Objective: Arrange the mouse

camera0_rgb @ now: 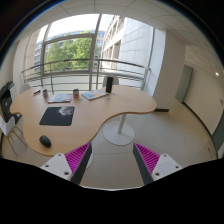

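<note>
A dark mouse (45,141) lies on the light wooden desk (95,108), near its front left edge. A dark mouse mat (57,116) lies just beyond the mouse on the desk. My gripper (112,160) is open and empty, held well back from the desk over the floor. Its two fingers (73,160) with magenta pads stand wide apart. The mouse is ahead and to the left of the left finger.
A mug (68,112) stands at the mat's right edge. Books or papers (93,96) and a dark upright object (109,85) are at the desk's far side. A round table foot (119,134) sits on the floor. Large windows with a railing lie behind.
</note>
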